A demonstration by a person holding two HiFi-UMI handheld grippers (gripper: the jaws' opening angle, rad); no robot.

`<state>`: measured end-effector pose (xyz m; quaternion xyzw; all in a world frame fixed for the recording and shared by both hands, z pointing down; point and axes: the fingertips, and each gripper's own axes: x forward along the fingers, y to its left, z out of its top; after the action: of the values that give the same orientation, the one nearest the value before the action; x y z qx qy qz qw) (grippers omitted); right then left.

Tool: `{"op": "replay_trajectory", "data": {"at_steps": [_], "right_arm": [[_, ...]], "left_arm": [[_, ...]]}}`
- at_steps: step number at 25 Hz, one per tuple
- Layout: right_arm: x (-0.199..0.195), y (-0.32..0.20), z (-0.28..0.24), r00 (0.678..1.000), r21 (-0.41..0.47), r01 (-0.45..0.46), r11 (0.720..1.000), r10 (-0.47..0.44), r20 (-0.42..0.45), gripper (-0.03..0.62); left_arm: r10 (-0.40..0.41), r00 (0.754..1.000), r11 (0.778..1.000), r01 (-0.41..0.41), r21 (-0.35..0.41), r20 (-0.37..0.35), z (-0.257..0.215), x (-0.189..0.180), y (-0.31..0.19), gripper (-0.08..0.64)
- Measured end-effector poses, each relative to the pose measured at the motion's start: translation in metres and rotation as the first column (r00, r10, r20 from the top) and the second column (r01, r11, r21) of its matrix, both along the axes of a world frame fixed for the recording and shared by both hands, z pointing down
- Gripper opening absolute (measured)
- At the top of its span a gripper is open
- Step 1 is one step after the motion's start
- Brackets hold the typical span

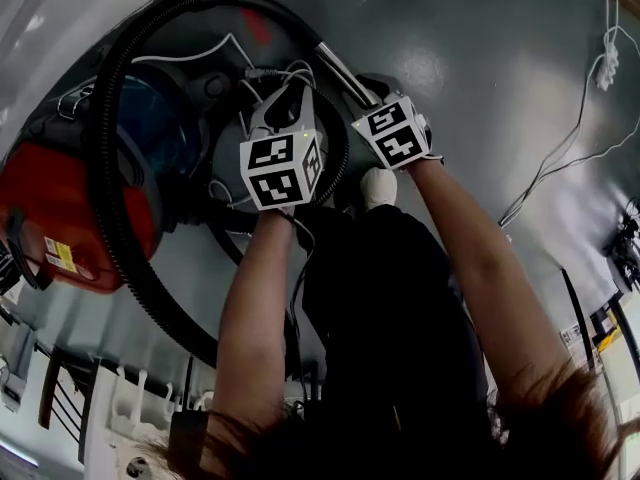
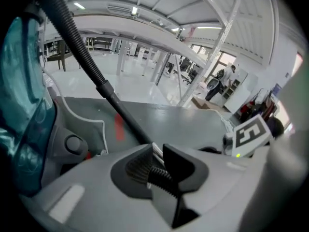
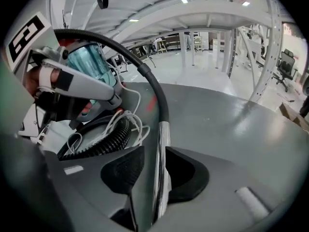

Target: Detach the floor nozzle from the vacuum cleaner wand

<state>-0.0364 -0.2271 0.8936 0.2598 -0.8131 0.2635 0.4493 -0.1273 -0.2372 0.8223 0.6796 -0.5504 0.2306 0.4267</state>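
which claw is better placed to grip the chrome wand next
Right. The chrome wand runs between the open jaws of the right claw. The left claw straddles the ribbed black hose instead.

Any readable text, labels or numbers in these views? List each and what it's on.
No text reads clearly.
Yellow label on the red vacuum: too small to read.
Stickers at the right edge: blurred.
Marker cubes: coded squares only, no words.
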Motion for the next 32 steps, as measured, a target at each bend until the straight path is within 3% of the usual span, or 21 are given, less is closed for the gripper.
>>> {"op": "replay_trajectory", "data": {"at_steps": [7,10,13,15,19,24,32], "right_arm": [[-0.013,-0.009,0.052,0.992,-0.046,0.085,0.995,-0.089,-0.094,0.221],[-0.016,-0.009,0.067,0.986,-0.06,0.121,0.991,-0.127,-0.111,0.228],[-0.014,-0.012,0.077,0.977,-0.067,0.145,0.987,-0.154,-0.148,0.183],[-0.014,-0.014,0.083,0.969,-0.078,0.16,0.984,-0.172,-0.179,0.186],[-0.015,-0.011,0.086,0.972,-0.099,0.104,0.99,-0.122,-0.202,0.176],[-0.002,-0.011,0.055,0.985,-0.046,0.061,0.997,-0.068,-0.161,0.172],[0.007,-0.002,-0.05,0.997,0.111,0.035,0.993,-0.027,-0.069,0.167]], "left_arm": [[-0.088,0.995,0.996,0.089,0.017,-0.057,0.015,-0.014,-0.005,0.126],[-0.103,0.992,0.994,0.104,0.015,-0.069,0.022,-0.019,-0.004,0.14],[-0.093,0.994,0.995,0.094,0.025,-0.061,0.025,-0.021,-0.004,0.129],[-0.071,0.996,0.997,0.073,0.031,-0.055,0.027,-0.017,-0.005,0.126],[-0.026,0.999,0.999,0.027,0.026,-0.045,0.03,-0.012,-0.002,0.129],[-0.062,0.996,0.998,0.063,0.019,-0.069,0.011,-0.01,-0.011,0.161],[-0.114,0.988,0.993,0.117,0.017,-0.108,-0.055,-0.011,-0.035,0.213]]}}
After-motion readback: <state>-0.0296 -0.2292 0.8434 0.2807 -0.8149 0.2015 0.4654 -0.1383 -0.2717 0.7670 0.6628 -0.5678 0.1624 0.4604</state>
